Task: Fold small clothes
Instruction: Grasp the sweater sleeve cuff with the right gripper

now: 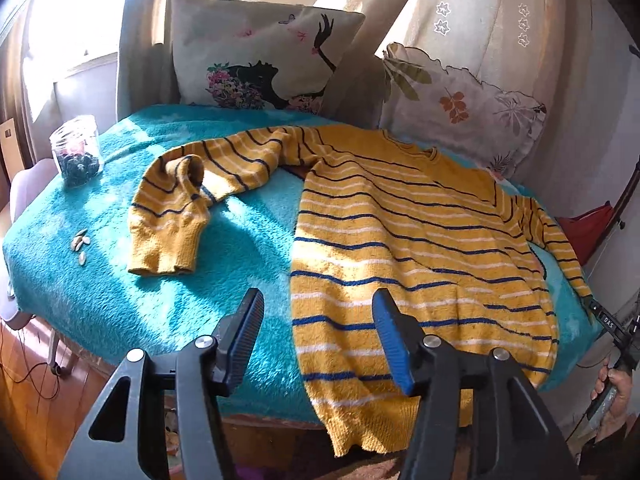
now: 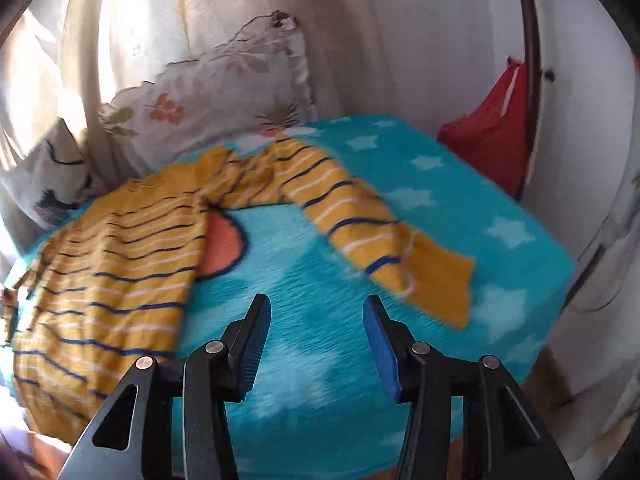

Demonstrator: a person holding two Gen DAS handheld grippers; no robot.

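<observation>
A yellow sweater (image 1: pixel 400 248) with blue and white stripes lies spread on a teal blanket (image 1: pixel 120 280). Its hem hangs over the near edge. One sleeve (image 1: pixel 192 184) is bent to the left, its cuff pointing toward me. The other sleeve (image 2: pixel 360 220) stretches right across the blanket in the right wrist view, where the sweater body (image 2: pixel 112 264) lies at the left. My left gripper (image 1: pixel 318 300) is open and empty above the sweater's left side near the hem. My right gripper (image 2: pixel 316 306) is open and empty above bare blanket (image 2: pixel 320 360), short of the sleeve cuff.
A glass jar (image 1: pixel 76 152) stands at the blanket's far left, with several seeds (image 1: pixel 80 242) near it. Two cushions (image 1: pixel 260 52) (image 1: pixel 460 108) lean at the back. A red bag (image 2: pixel 488 128) hangs at the right. Part of the right gripper and hand shows at the left wrist view's right edge (image 1: pixel 612 360).
</observation>
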